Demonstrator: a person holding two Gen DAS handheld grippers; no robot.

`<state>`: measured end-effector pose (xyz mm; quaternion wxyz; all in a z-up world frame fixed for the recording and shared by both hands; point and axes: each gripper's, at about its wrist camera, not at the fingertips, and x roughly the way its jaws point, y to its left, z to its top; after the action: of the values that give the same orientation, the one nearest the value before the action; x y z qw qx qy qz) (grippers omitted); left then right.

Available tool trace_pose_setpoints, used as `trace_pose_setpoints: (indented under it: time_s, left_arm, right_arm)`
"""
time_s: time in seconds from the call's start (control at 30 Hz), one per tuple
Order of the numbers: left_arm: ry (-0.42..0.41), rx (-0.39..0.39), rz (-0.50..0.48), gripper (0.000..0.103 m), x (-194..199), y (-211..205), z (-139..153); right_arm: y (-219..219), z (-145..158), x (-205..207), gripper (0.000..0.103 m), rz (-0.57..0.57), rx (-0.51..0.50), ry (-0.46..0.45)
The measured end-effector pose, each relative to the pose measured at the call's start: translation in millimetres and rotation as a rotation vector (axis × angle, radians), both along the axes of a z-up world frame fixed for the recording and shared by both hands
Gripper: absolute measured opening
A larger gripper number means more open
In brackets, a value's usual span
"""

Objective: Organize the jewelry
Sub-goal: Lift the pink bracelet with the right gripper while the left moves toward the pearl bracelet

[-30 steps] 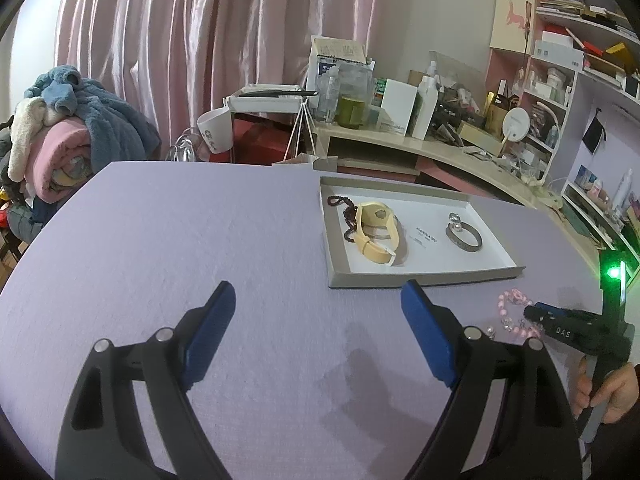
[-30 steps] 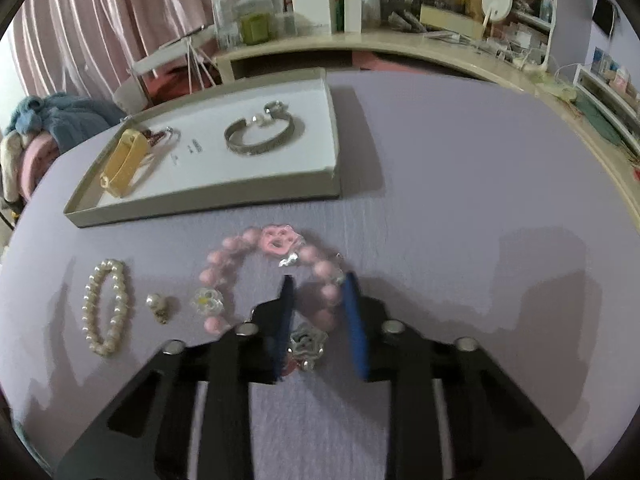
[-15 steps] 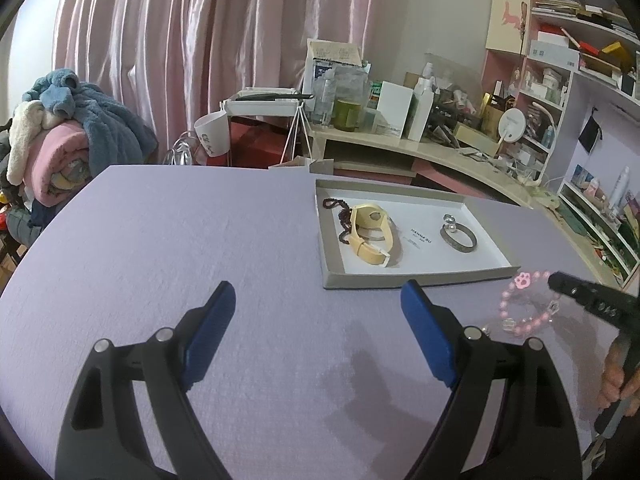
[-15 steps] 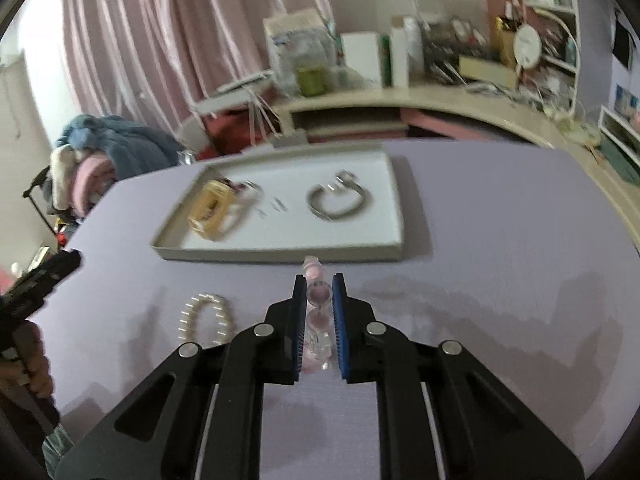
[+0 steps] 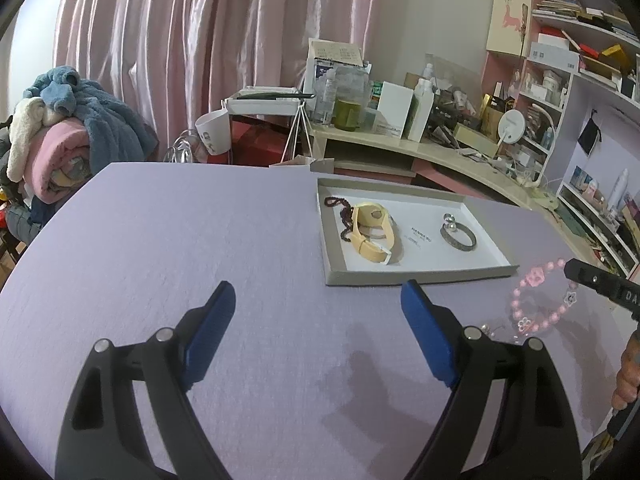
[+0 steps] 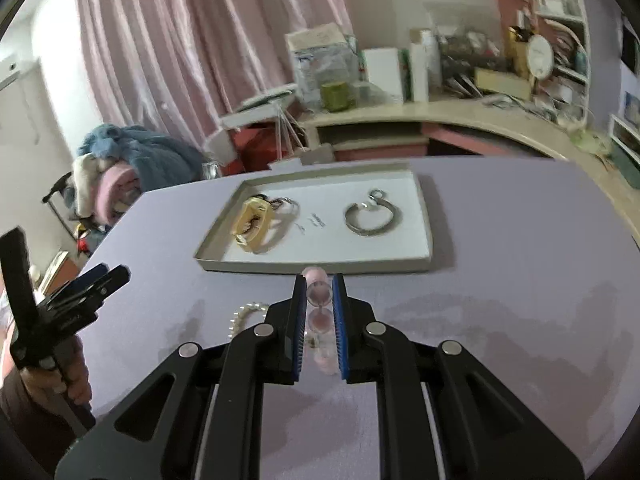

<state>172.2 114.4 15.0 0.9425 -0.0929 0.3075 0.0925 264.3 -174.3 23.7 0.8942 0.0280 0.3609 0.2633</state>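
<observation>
Lilac cloth covers the table (image 5: 200, 240), with pink curtains behind. On it sits a shallow tray (image 6: 316, 266) holding a yellow band (image 6: 252, 224) and a silver bangle (image 6: 372, 218). The right gripper (image 6: 320, 320) is clamped narrowly on a pink bracelet (image 5: 538, 304), which hangs clear of the cloth just short of the tray's near rim. A pearl bracelet (image 6: 244, 314) lies left of it. The left gripper (image 5: 316, 320) hovers wide apart, holding nothing.
</observation>
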Motion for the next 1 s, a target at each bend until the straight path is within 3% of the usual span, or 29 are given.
trace_pose_setpoints:
  time_s: [0.2, 0.33, 0.8, 0.9, 1.0]
  left_arm:
    - [0.049, 0.014, 0.039, 0.085, 2.3, 4.8, -23.4]
    - [0.062, 0.018, 0.051, 0.094, 3.6, 6.1, -32.0]
    - [0.007, 0.079, 0.121, 0.101, 12.3, 27.5, -35.3]
    - [0.030, 0.067, 0.150, 0.101, 29.3, 43.6, -42.9]
    - [0.075, 0.008, 0.173, 0.101, 46.1, 60.0, -49.5]
  right_arm:
    - [-10.8, -3.2, 1.8, 0.014, -0.018, 0.022, 0.008]
    - [-12.1, 2.4, -2.1, 0.014, -0.019, 0.015, -0.019]
    - [-7.8, 8.8, -5.2, 0.014, -0.018, 0.007, -0.051]
    - [-7.3, 9.0, -5.8, 0.014, -0.016, 0.007, -0.053]
    - [-5.0, 10.5, -6.0, 0.014, -0.012, 0.007, -0.059]
